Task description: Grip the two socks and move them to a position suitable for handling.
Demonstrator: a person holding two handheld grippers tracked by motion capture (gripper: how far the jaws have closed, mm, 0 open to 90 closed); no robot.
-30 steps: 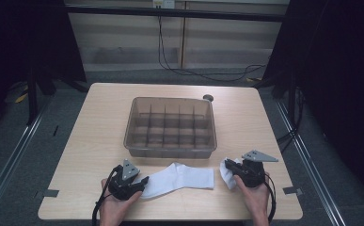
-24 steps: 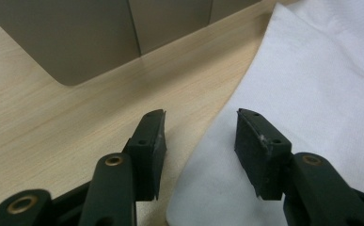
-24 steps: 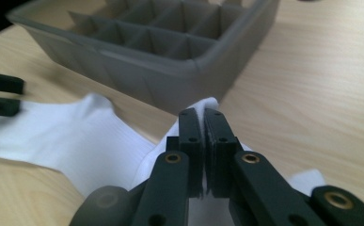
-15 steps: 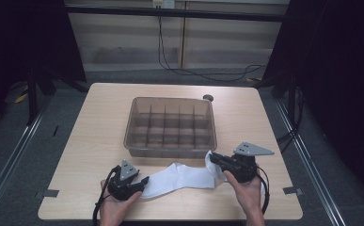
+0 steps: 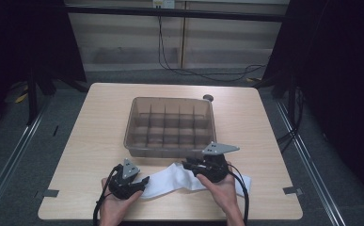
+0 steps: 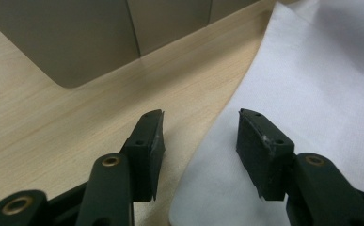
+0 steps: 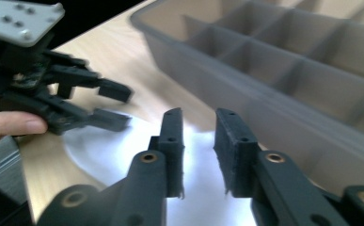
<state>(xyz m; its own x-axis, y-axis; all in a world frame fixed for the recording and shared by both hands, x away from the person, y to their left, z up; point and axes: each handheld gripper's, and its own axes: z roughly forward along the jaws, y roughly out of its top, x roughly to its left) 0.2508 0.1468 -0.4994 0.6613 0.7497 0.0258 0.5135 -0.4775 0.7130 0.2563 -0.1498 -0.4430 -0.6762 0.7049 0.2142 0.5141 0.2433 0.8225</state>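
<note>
A white cloth [image 5: 165,181] lies near the table's front edge, between my two grippers. My left gripper [image 5: 143,181] rests at the cloth's left end, jaws open. In the left gripper view [image 6: 201,127] the cloth's edge [image 6: 311,84] lies flat between the jaws, untouched by the pads. My right gripper [image 5: 187,165] hovers over the cloth's middle, pointing left. Its jaws [image 7: 198,127] have just been opening and stand a narrow gap apart with nothing between them, the cloth [image 7: 123,155] below. The left gripper [image 7: 116,106] shows beyond it.
A translucent grey box [image 5: 170,148] with several compartments stands just behind both grippers, its front wall close to them [image 7: 264,80]. A small black round thing [image 5: 208,98] sits behind the box. The wooden table [image 5: 99,117] has bare room at left and right.
My right gripper moved left from the cloth's right end to over its middle, dragging the cloth along, then its jaws parted. The left gripper stayed put.
</note>
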